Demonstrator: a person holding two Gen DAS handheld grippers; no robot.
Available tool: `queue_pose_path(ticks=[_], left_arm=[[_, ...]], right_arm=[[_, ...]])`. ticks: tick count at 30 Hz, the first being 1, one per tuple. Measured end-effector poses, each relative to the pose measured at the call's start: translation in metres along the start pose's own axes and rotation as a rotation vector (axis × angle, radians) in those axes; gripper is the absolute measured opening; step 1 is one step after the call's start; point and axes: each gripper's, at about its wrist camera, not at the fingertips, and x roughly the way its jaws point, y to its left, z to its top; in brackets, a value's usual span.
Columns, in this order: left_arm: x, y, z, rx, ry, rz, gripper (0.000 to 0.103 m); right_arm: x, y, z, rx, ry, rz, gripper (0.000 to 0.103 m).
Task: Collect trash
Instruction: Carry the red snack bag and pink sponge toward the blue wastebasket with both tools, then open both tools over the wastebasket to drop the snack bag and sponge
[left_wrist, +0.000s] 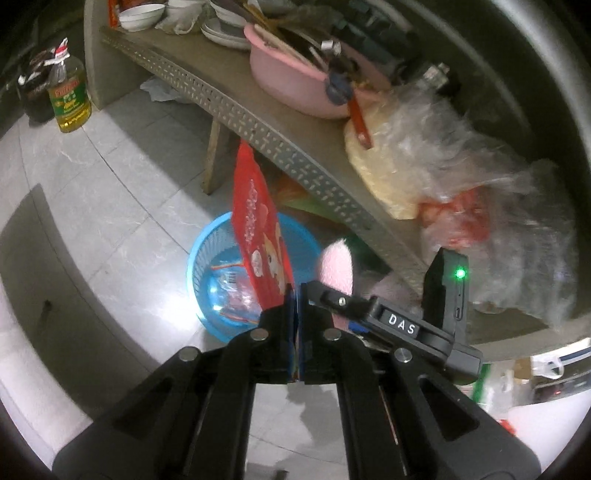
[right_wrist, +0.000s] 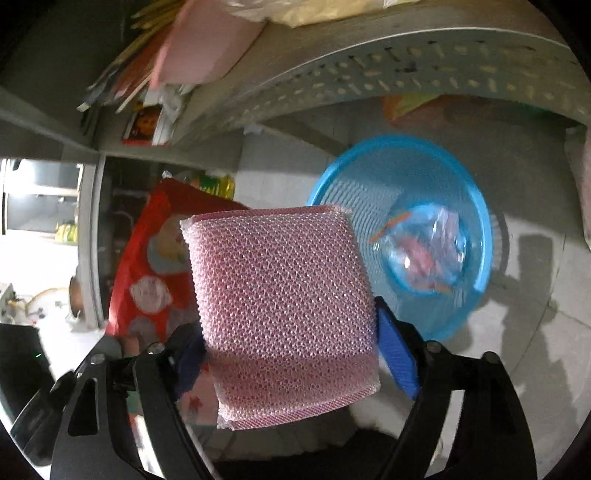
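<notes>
Pale tiled floor (left_wrist: 110, 155), grey perforated shelf (left_wrist: 236, 110), bright glare, deep shadows

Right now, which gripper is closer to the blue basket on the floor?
Hard to call. The left gripper, pinching the red wrapper, and the right gripper, around the pink sponge, both hang just above the blue basket.

- The blue basket (right_wrist: 402, 236) is smeared by blur; its contents cannot be identified.
- The red packet (right_wrist: 155, 266) is partly hidden behind the pink sponge (right_wrist: 284, 302).
</notes>
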Motion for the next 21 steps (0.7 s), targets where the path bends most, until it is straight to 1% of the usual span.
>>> queue_pose_path(ticks=[1, 2, 3, 4, 5, 6, 7, 9, 14, 18, 21], left_arm=[[0.007, -0.001, 0.003, 0.007, 0.01, 0.012, 0.006], [0.017, 0.0, 0.005, 0.012, 0.024, 0.042, 0.011], [0.022, 0.001, 0.006, 0.009, 0.029, 0.063, 0.025], [0.025, 0.002, 0.007, 0.003, 0.032, 0.074, 0.034], [0.026, 0.002, 0.006, -0.007, 0.031, 0.069, 0.035], [0.025, 0.003, 0.005, -0.013, 0.03, 0.053, 0.036], [0.022, 0.003, 0.003, -0.015, 0.028, 0.035, 0.038], [0.015, 0.004, 0.0, -0.009, 0.015, 0.025, 0.04], [-0.012, 0.005, -0.008, 0.002, -0.013, 0.025, 0.04], [-0.042, 0.004, -0.019, 0.019, -0.049, 0.035, 0.045], [-0.067, 0.004, -0.032, 0.023, -0.07, 0.035, 0.046]], right_arm=[[0.01, -0.007, 0.006, 0.014, -0.014, -0.025, 0.087], [0.017, -0.013, 0.008, 0.028, -0.022, -0.052, 0.087], [0.024, -0.02, 0.01, 0.045, -0.023, -0.089, 0.087], [0.03, -0.028, 0.011, 0.071, -0.018, -0.123, 0.087], [0.034, -0.036, 0.01, 0.105, -0.011, -0.131, 0.087], [0.035, -0.045, 0.006, 0.145, -0.007, -0.119, 0.087], [0.034, -0.049, 0.004, 0.158, -0.008, -0.11, 0.087], [0.03, -0.052, -0.003, 0.156, -0.019, -0.115, 0.087], [0.011, -0.055, -0.017, 0.168, -0.064, -0.114, 0.087], [-0.008, -0.047, -0.026, 0.135, -0.104, -0.125, 0.087], [-0.026, -0.029, -0.037, 0.068, -0.129, -0.122, 0.087]])
